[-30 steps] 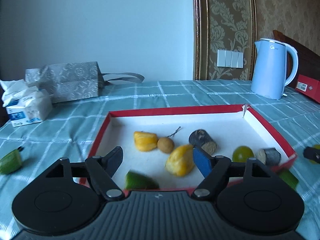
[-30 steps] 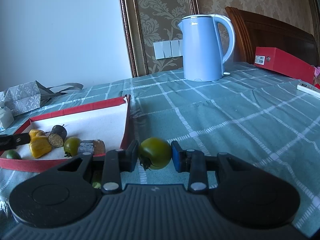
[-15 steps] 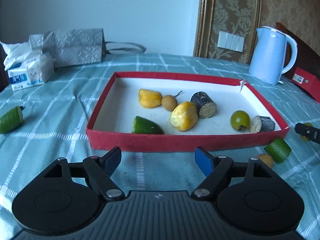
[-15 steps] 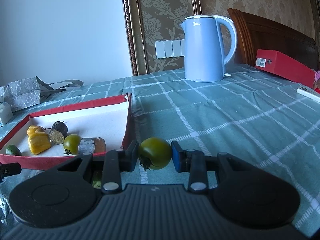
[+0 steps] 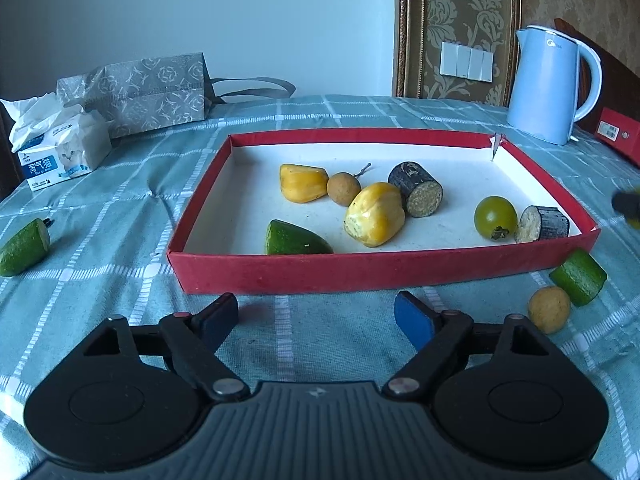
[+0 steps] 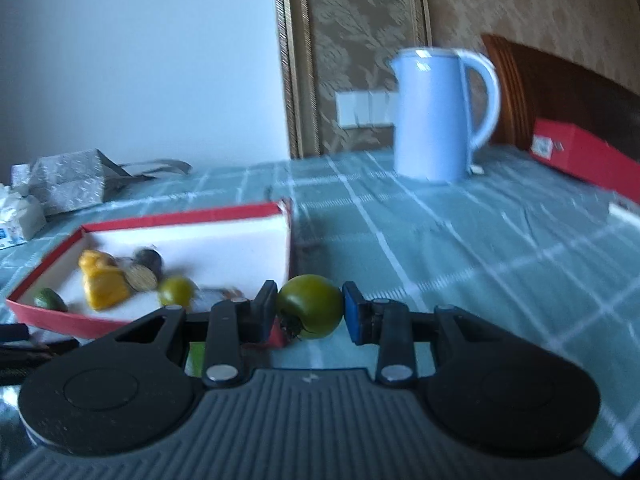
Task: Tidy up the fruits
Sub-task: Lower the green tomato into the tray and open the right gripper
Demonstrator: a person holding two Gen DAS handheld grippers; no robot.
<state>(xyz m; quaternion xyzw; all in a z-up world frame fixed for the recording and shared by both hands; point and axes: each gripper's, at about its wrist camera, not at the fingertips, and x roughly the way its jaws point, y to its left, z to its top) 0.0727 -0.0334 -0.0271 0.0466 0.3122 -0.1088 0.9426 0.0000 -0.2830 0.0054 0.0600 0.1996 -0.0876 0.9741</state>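
Gripping a green tomato point(image 6: 310, 306) beside the red tray point(image 5: 360, 270), the right gripper point(image 6: 309, 307) carries it. Seven pieces sit inside; cucumber chunks at nine point(image 5: 24, 246) and four o'clock point(image 5: 578, 277), plus a longan point(image 5: 549, 309), remain outside. Left gripper point(image 5: 316, 314) hangs spread, empty.

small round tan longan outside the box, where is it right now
In the left wrist view the small round tan longan lies on the checked tablecloth, right of the red box, touching the cut green cucumber piece.

green tomato point(image 6: 310, 306) pinched between jaws, beside red tray point(image 6: 180, 216)
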